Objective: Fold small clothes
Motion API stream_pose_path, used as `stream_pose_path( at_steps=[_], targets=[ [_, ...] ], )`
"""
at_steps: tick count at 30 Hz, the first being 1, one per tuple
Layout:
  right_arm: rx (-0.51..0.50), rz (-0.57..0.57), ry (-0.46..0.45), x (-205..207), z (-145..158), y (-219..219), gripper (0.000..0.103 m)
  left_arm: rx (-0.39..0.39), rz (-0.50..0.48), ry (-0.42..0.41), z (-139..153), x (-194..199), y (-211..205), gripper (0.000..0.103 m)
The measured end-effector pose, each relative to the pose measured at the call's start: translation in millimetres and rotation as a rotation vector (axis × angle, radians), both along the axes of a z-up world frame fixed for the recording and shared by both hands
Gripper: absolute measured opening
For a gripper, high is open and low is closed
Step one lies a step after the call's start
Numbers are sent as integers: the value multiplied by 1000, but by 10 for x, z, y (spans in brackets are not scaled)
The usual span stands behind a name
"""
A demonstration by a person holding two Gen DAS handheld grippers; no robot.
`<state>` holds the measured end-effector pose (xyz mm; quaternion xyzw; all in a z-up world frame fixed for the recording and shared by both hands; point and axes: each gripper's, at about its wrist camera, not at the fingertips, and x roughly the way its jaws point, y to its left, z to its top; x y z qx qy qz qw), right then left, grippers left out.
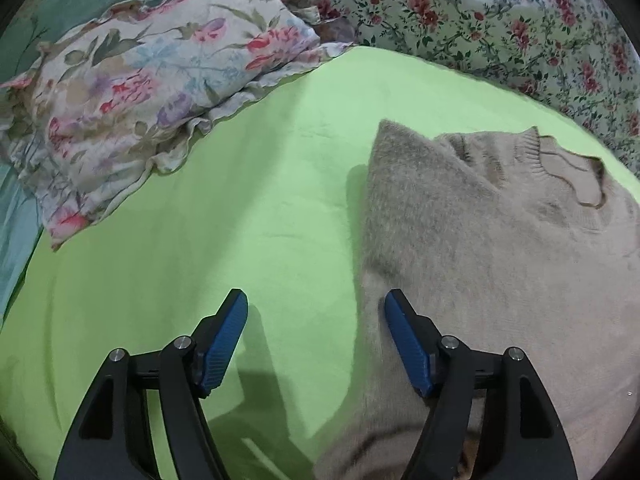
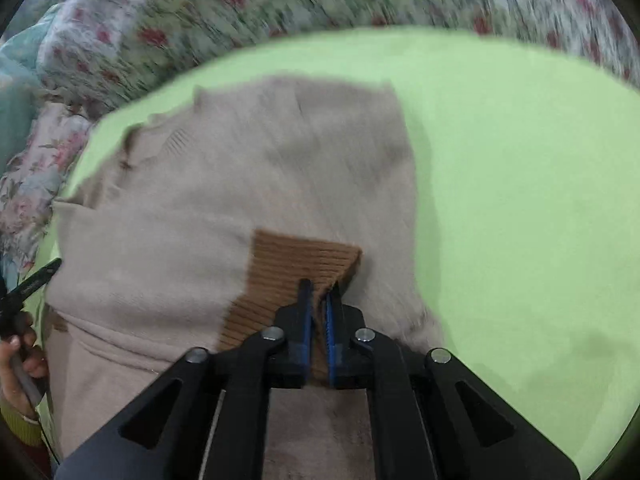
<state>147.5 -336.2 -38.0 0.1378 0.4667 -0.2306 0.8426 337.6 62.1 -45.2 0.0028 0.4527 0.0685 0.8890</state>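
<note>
A beige knitted sweater lies on a green sheet, its left side folded in and its ribbed collar at the far end. My left gripper is open and empty, low over the sweater's left edge, one finger above the sheet and one above the knit. In the right wrist view the sweater fills the middle. My right gripper is shut on the brown ribbed cuff of a sleeve, held over the sweater's body. That view is motion-blurred.
A floral pillow lies at the far left on the sheet's edge. A rose-print bedcover runs along the far side. The other gripper and a hand show at the left edge of the right wrist view. Bare green sheet lies right of the sweater.
</note>
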Motion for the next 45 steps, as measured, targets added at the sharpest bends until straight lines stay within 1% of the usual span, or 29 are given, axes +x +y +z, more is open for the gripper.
stream_pose_path(
  at_steps=[2, 3, 4, 6, 9, 12, 13, 16, 18, 19, 21, 22, 25, 28, 31, 36, 37, 38, 39, 41, 42, 43, 44, 45],
  targets=[
    [14, -17, -39, -150, 78, 25, 16, -34, -24, 4, 79, -205, 27, 72],
    [30, -19, -63, -263, 148, 54, 26, -44, -37, 6, 106, -324, 33, 71],
    [50, -9, -88, -360, 198, 88, 42, -62, -57, 6, 145, -510, 48, 71],
    [110, 27, -152, -630, 292, 175, 57, -112, -101, 4, 184, -814, 81, 71],
    [142, 63, -175, -1010, 353, 349, 57, -198, -190, 13, 201, -1441, 167, 71],
    [214, 86, -205, -1444, 374, 479, 57, -264, -257, 38, 148, -1938, 233, 72],
    [224, 86, -211, -1567, 384, 516, 57, -289, -274, 54, 111, -2098, 260, 72],
    [244, 94, -223, -1963, 405, 636, 57, -364, -284, 124, -65, -2543, 361, 73],
    [254, 95, -219, -2210, 396, 699, 57, -405, -272, 131, -127, -2797, 426, 73],
    [258, 96, -215, -2307, 388, 728, 57, -409, -275, 124, -130, -2885, 436, 73],
    [269, 103, -199, -2542, 350, 817, 57, -433, -307, 125, -134, -3064, 418, 74],
    [276, 109, -191, -2630, 330, 855, 58, -466, -335, 136, -154, -3160, 382, 74],
    [294, 124, -158, -2931, 250, 955, 59, -513, -404, 146, -210, -3328, 280, 74],
    [330, 148, -177, -3148, 235, 1027, 59, -523, -466, 137, -255, -3450, 162, 74],
    [368, 184, -167, -3210, 212, 1096, 59, -566, -511, 141, -281, -3515, 123, 74],
    [422, 265, -152, -3061, 55, 1258, 59, -588, -552, 131, -323, -3513, 157, 63],
    [422, 269, -150, -3024, 39, 1280, 59, -600, -558, 132, -324, -3491, 201, 58],
    [418, 277, -149, -2989, 30, 1314, 59, -605, -555, 134, -334, -3478, 211, 49],
    [418, 291, -147, -2954, 20, 1341, 59, -607, -551, 137, -347, -3469, 239, 45],
    [396, 301, -134, -2945, -1, 1389, 45, -606, -536, 139, -376, -3447, 297, 25],
    [391, 305, -110, -2939, -33, 1394, 22, -612, -531, 140, -387, -3438, 337, 23],
    [400, 303, -86, -2934, -69, 1380, 8, -618, -525, 141, -393, -3436, 358, 14],
    [402, 301, -76, -2952, -81, 1376, 8, -621, -518, 142, -396, -3439, 392, 8],
    [397, 304, -77, -3000, -77, 1385, 8, -622, -514, 140, -389, -3457, 418, 8]
  ],
)
